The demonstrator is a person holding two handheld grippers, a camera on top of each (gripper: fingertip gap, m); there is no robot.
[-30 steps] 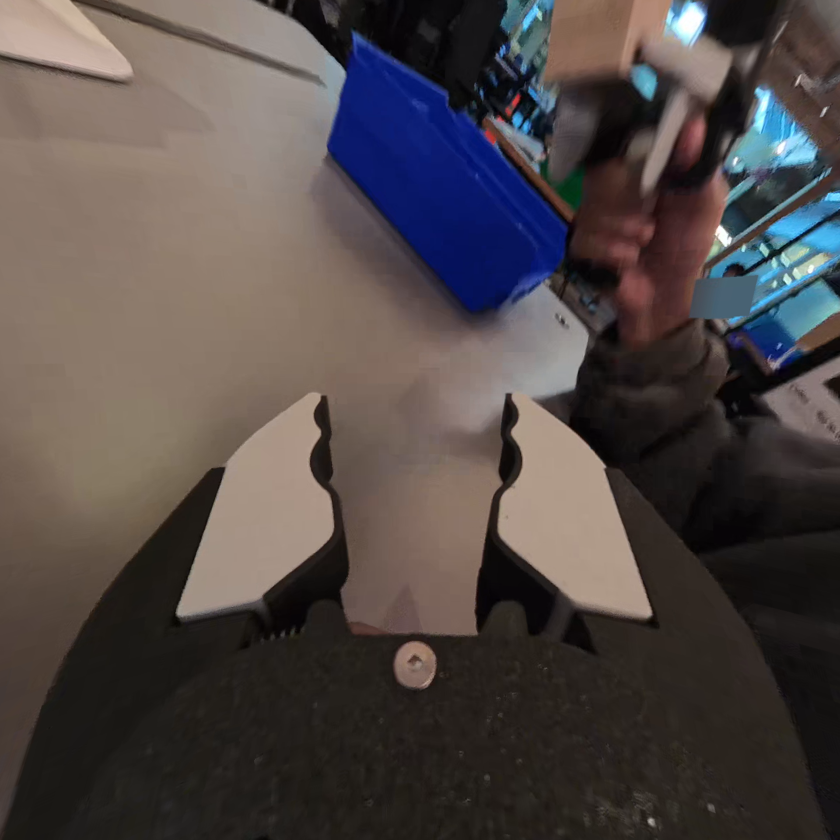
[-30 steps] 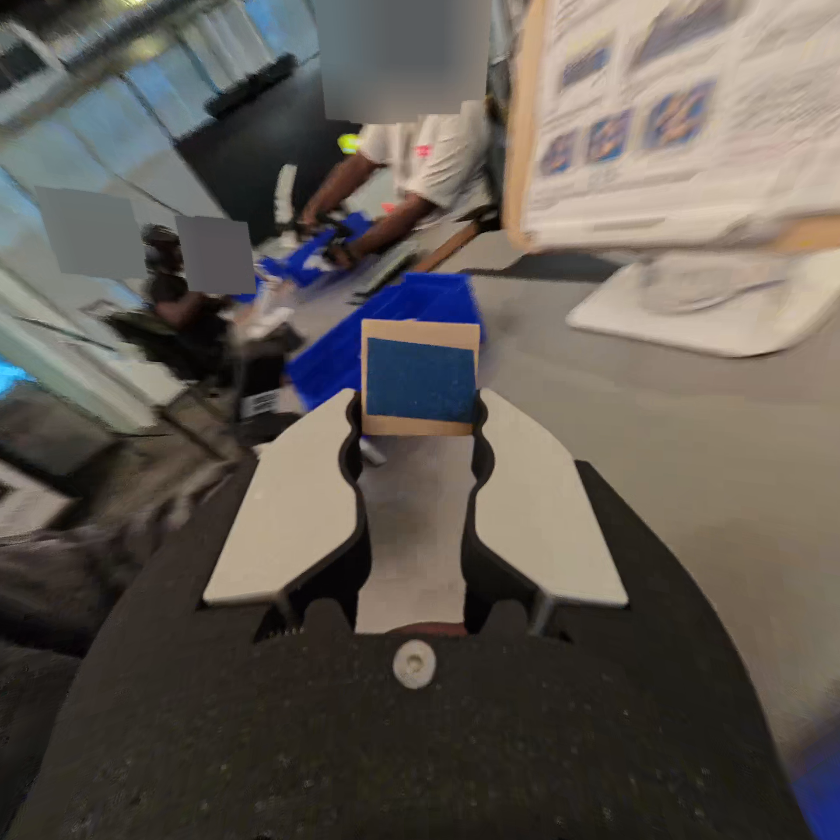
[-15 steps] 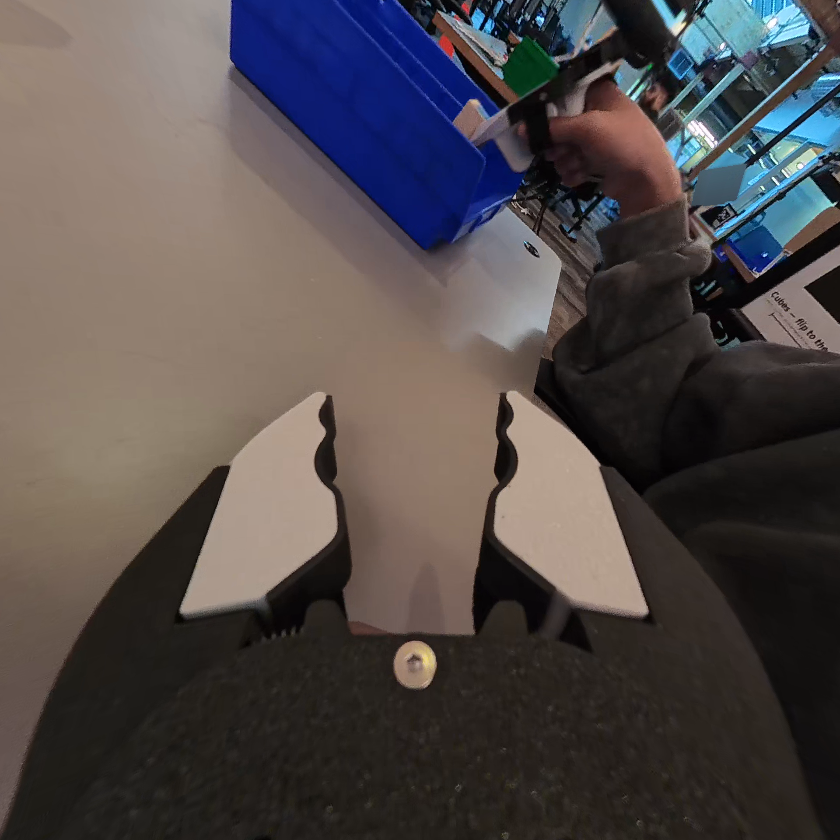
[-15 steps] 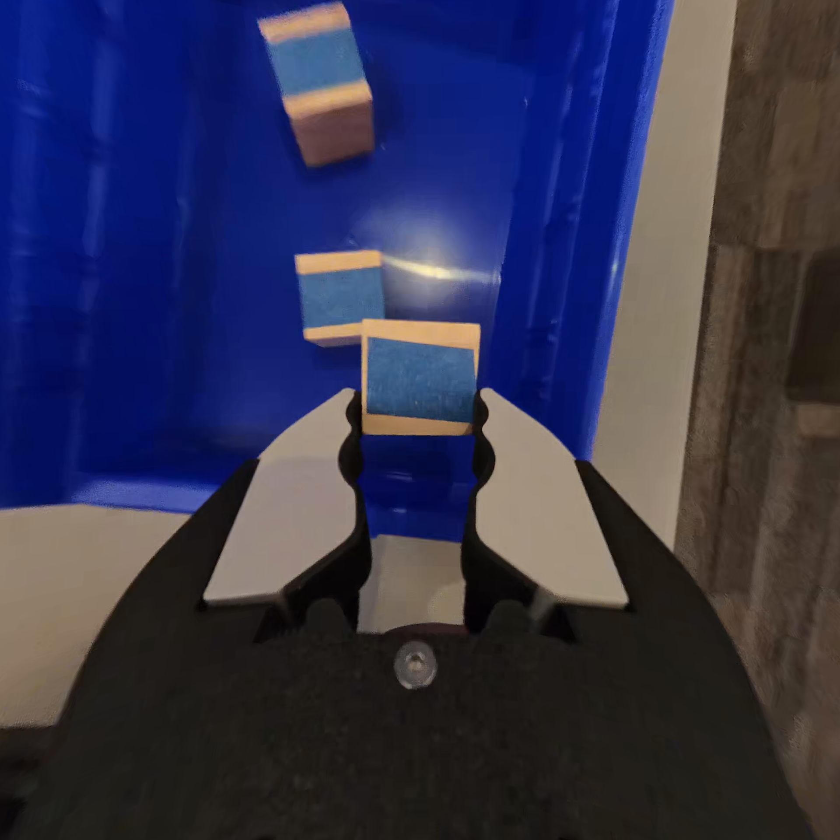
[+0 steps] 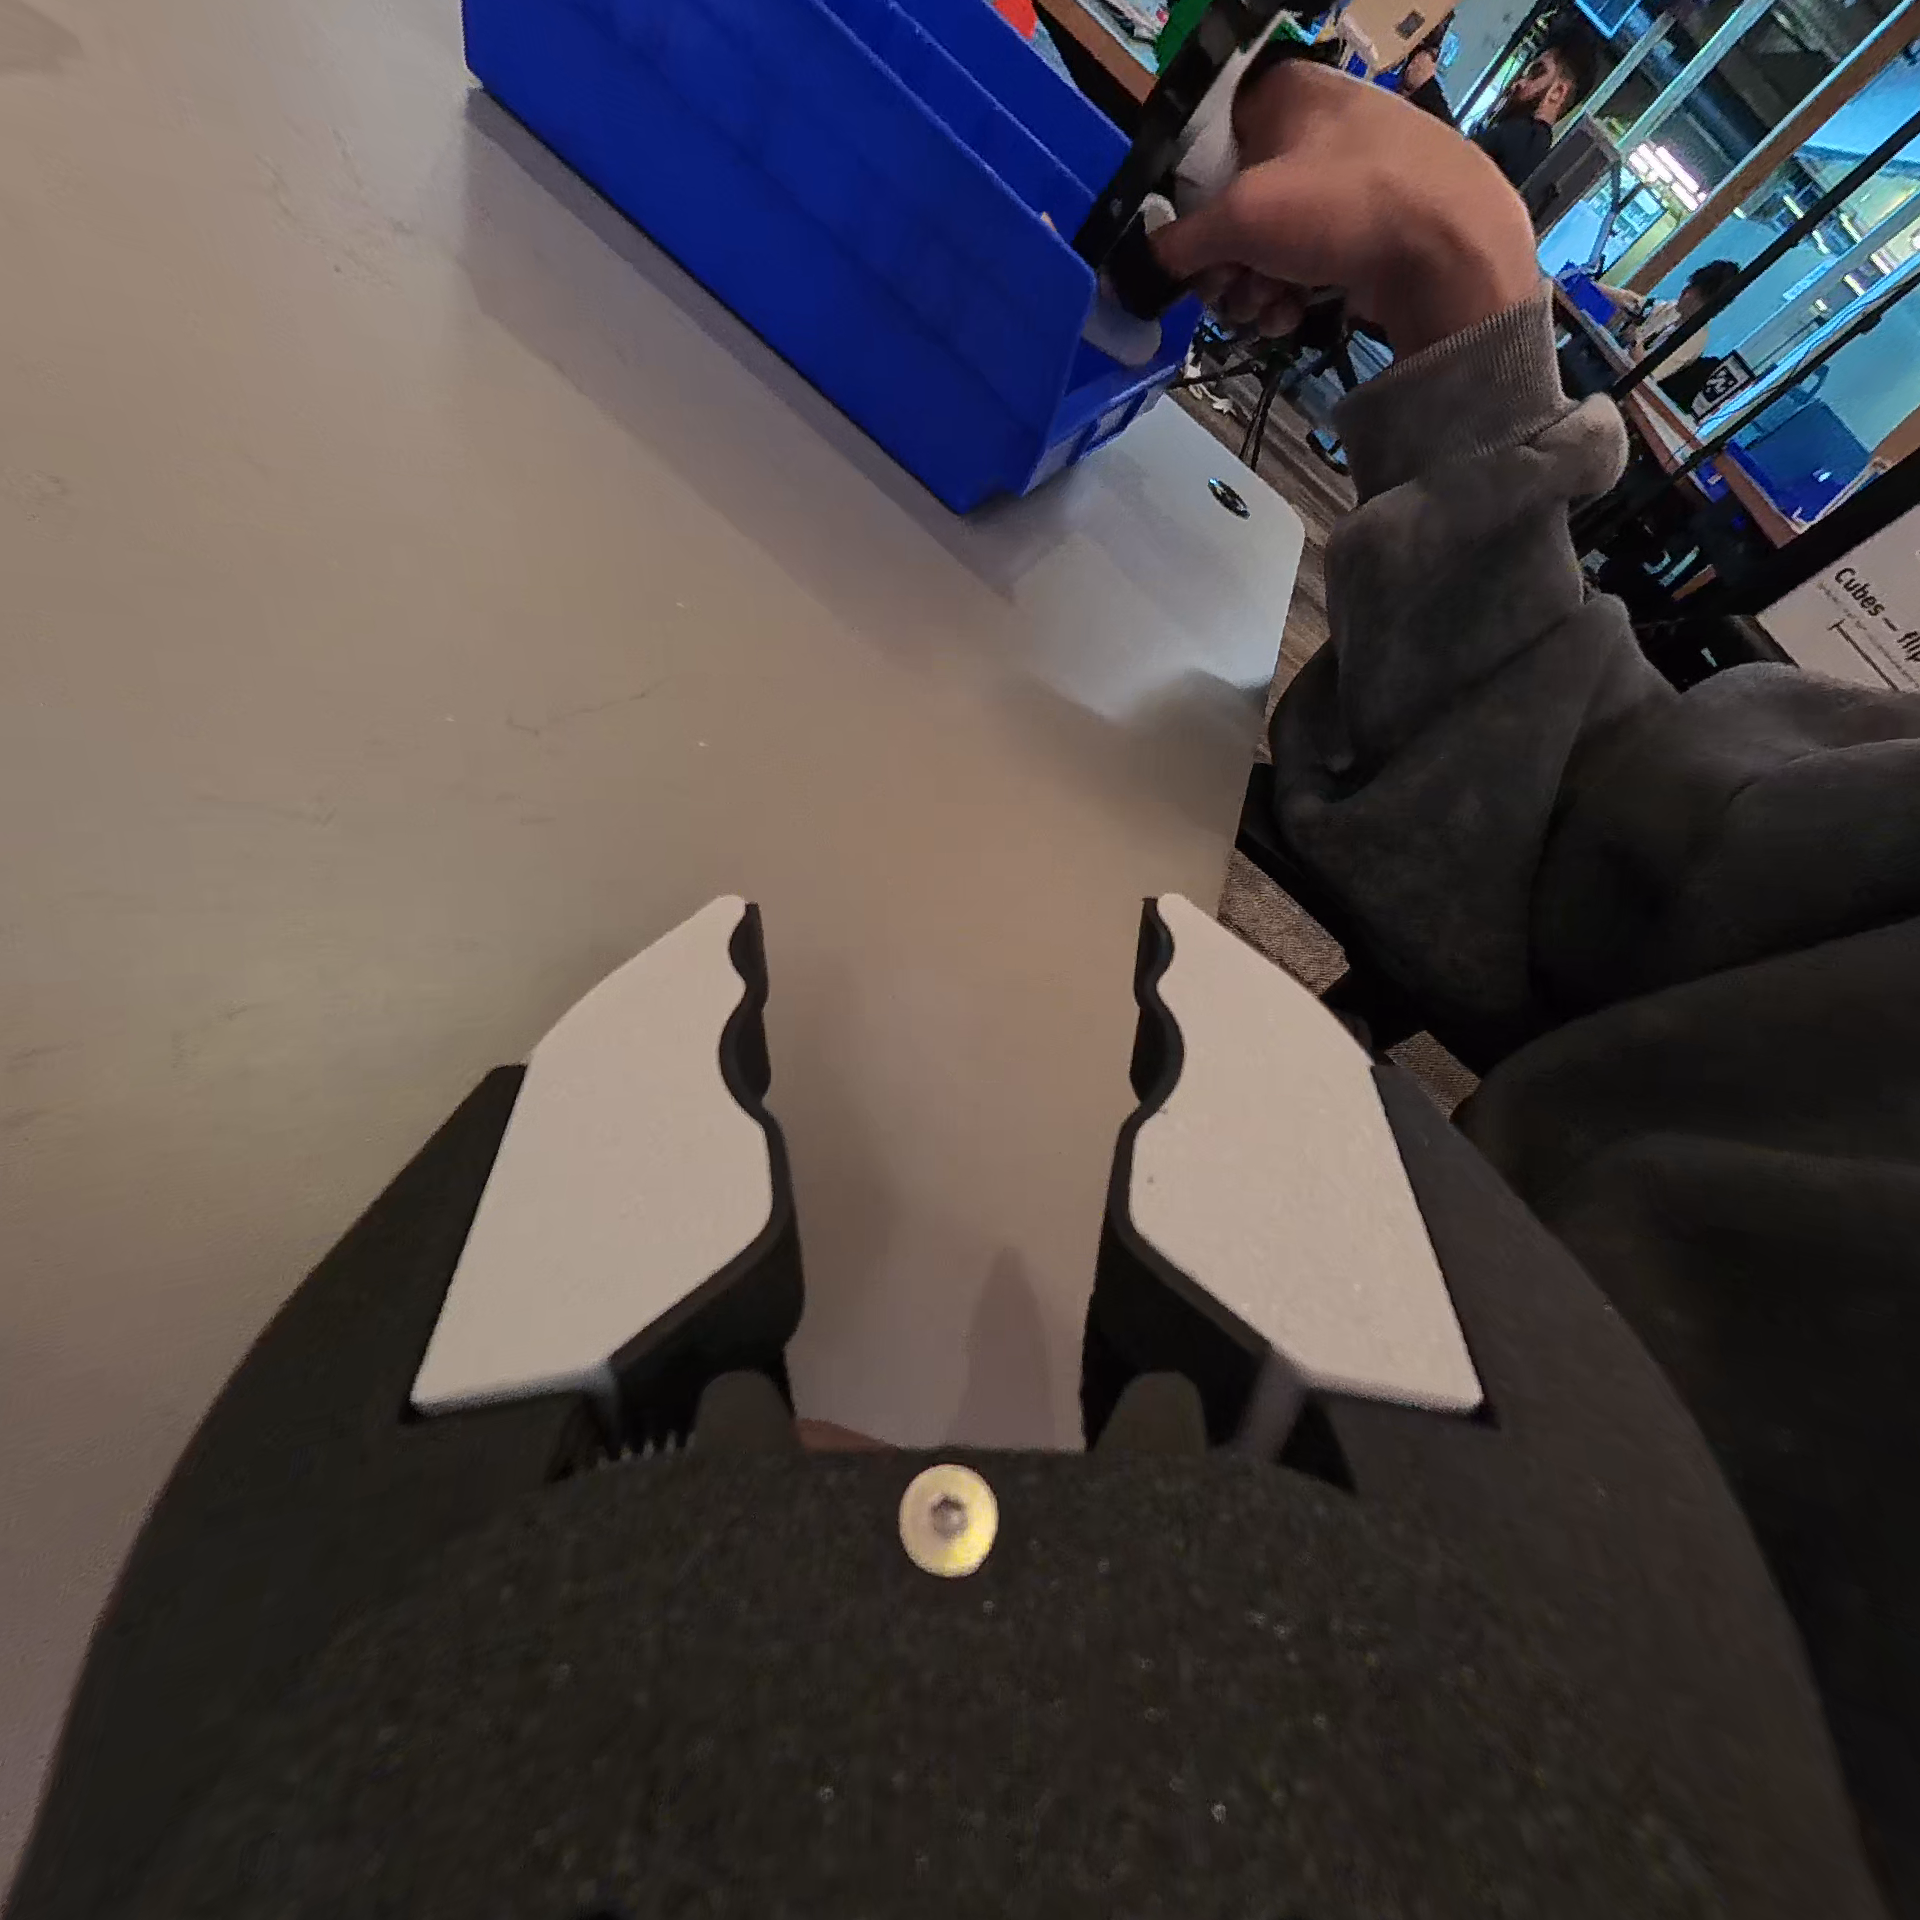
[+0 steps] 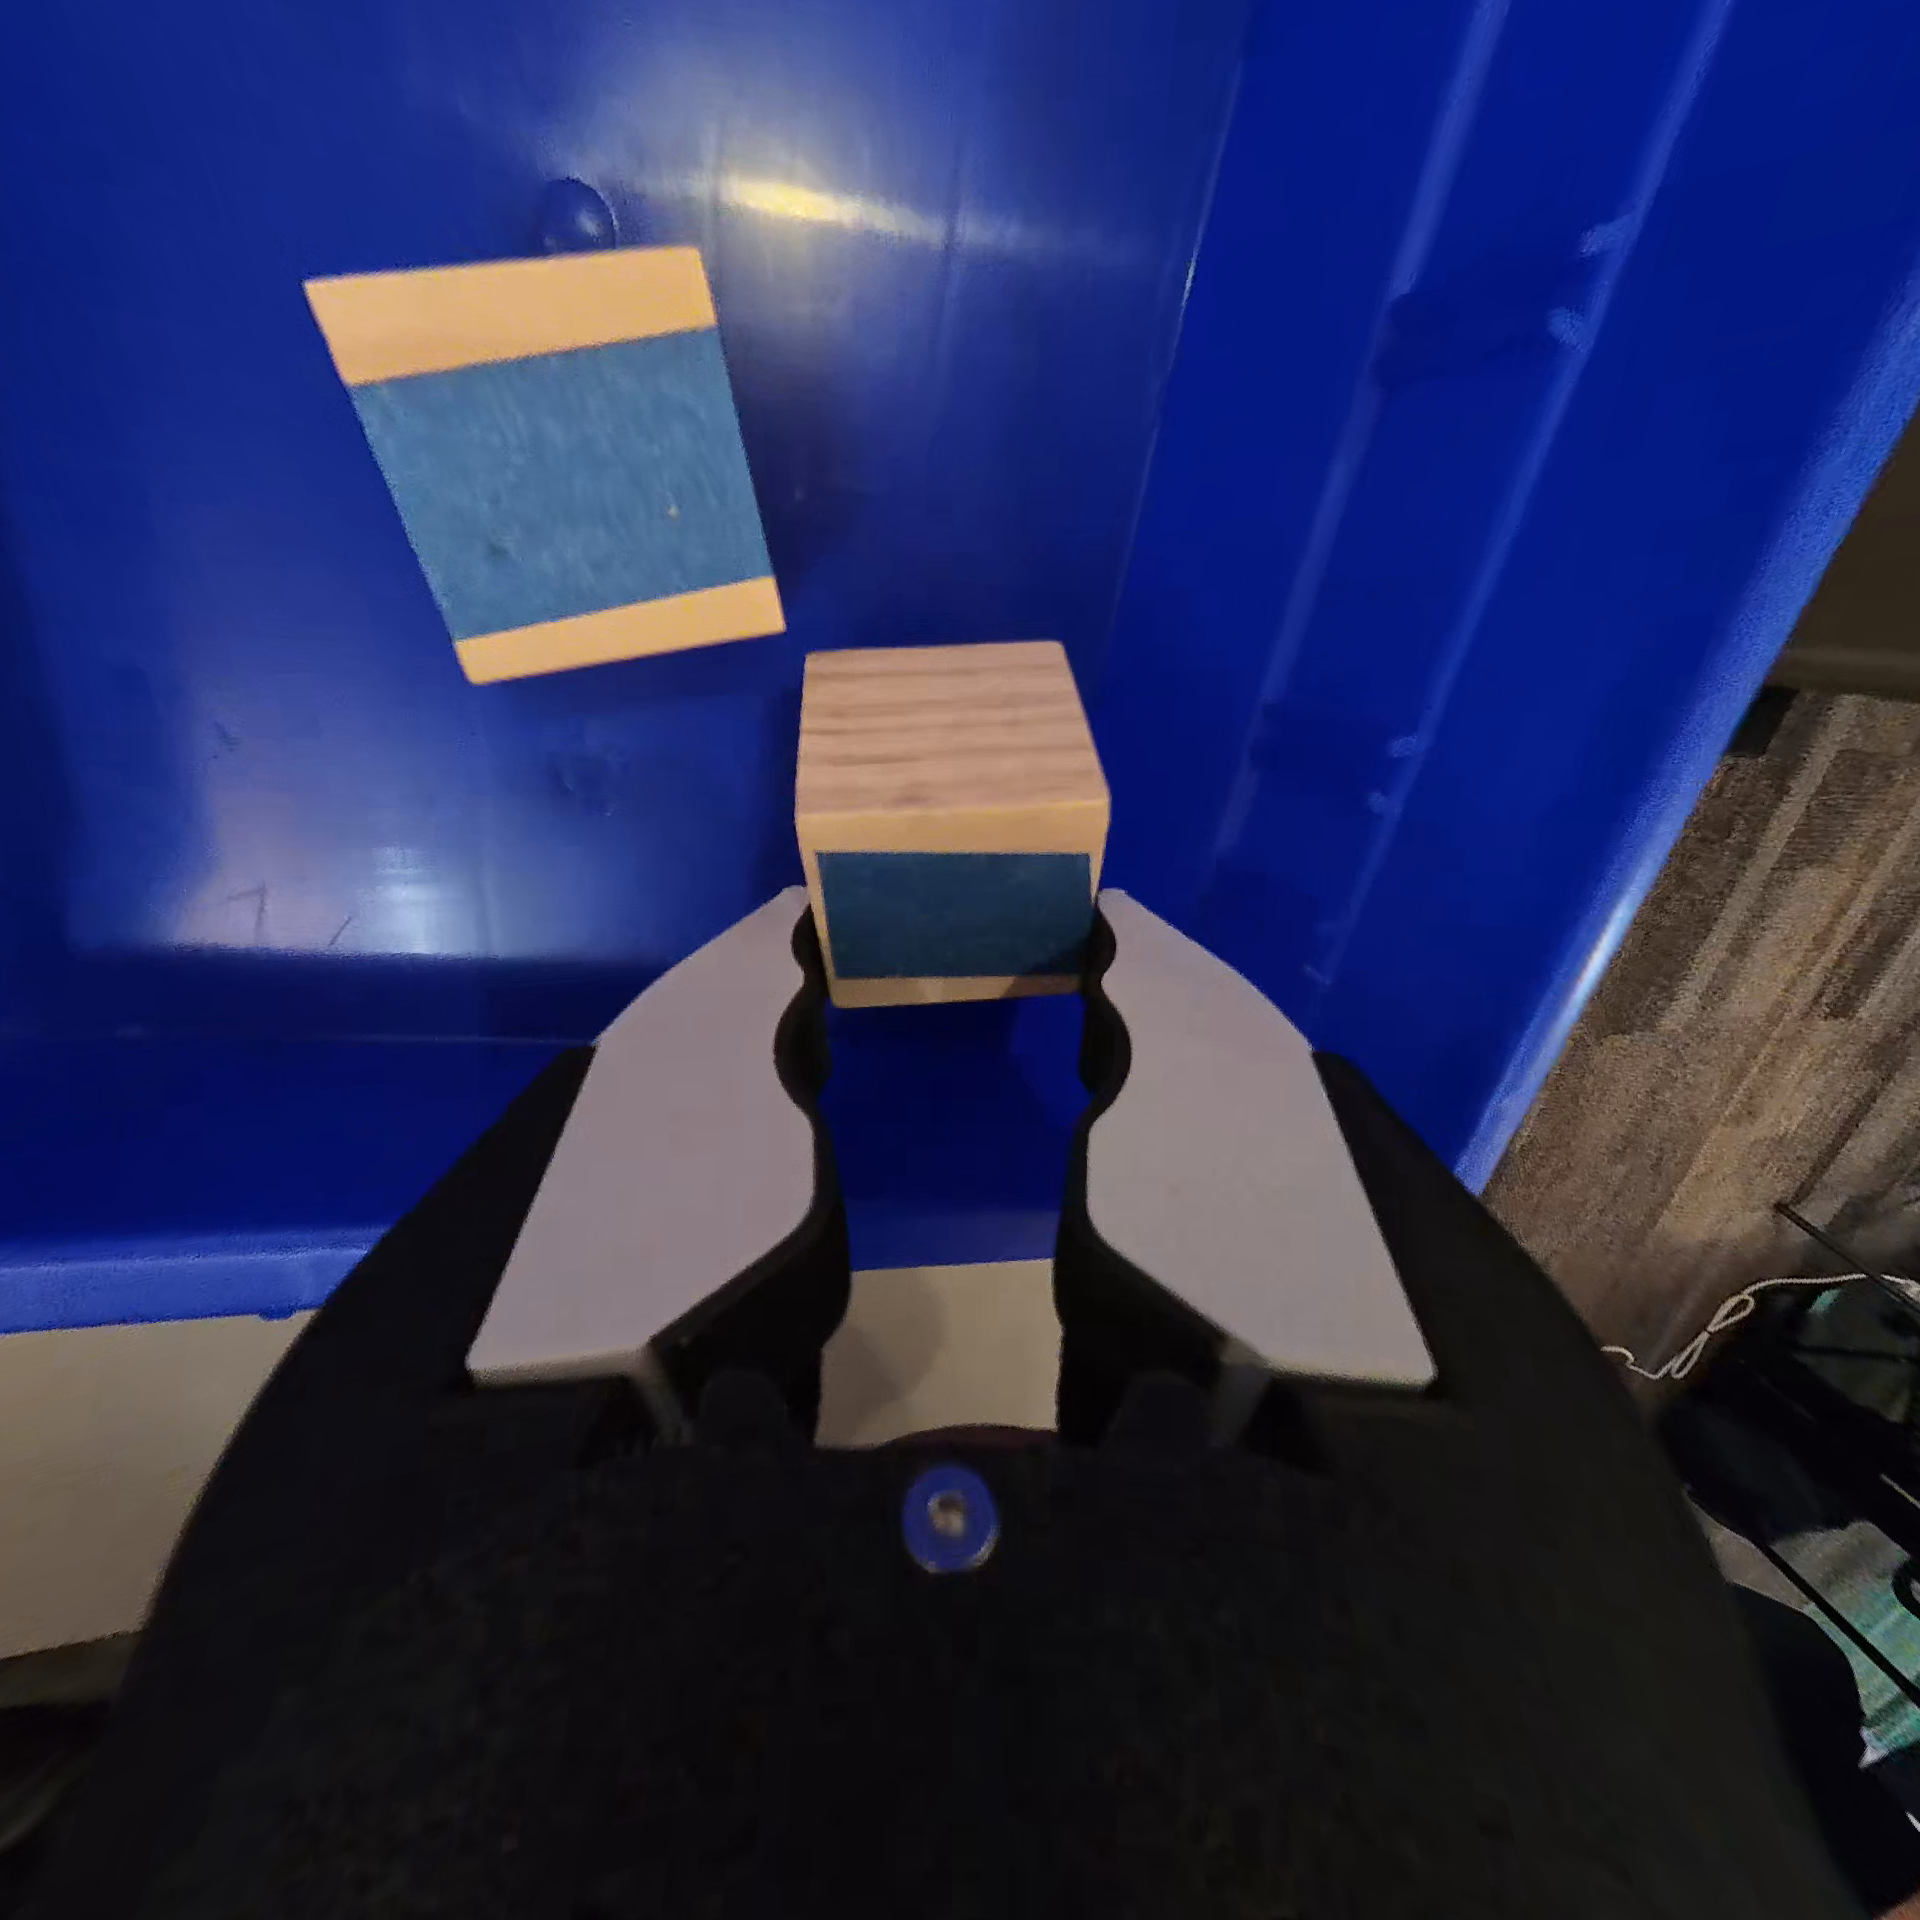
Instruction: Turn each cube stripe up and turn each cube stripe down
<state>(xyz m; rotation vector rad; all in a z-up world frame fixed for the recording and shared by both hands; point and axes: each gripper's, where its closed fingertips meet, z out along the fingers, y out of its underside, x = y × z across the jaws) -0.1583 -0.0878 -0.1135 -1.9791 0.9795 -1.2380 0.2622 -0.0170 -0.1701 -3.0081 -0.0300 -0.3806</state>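
Note:
My right gripper (image 6: 951, 940) is down inside the blue bin (image 6: 1351, 520), shut on a wooden cube (image 6: 945, 821). Only the fingertips pinch the cube's near part. The cube's blue stripe face points at the camera and a plain wood-grain face shows beyond it. A second cube (image 6: 545, 462) lies on the bin floor to the left, stripe face toward the camera. My left gripper (image 5: 945, 914) is open and empty, low over the grey table (image 5: 312, 623). The left wrist view shows the bin (image 5: 831, 229) far ahead with the right hand (image 5: 1351, 208) at its near end.
The bin stands near the table's right corner, where a bolt head (image 5: 1229, 497) shows. A grey sleeve (image 5: 1558, 727) reaches in from the right past the table edge. Wood-pattern floor (image 6: 1714, 987) lies right of the bin. People and other benches are far behind.
My right gripper swung from the room view to above the bin and came down into it. The held cube now shows a wood-grain face too. My left gripper hardly moved.

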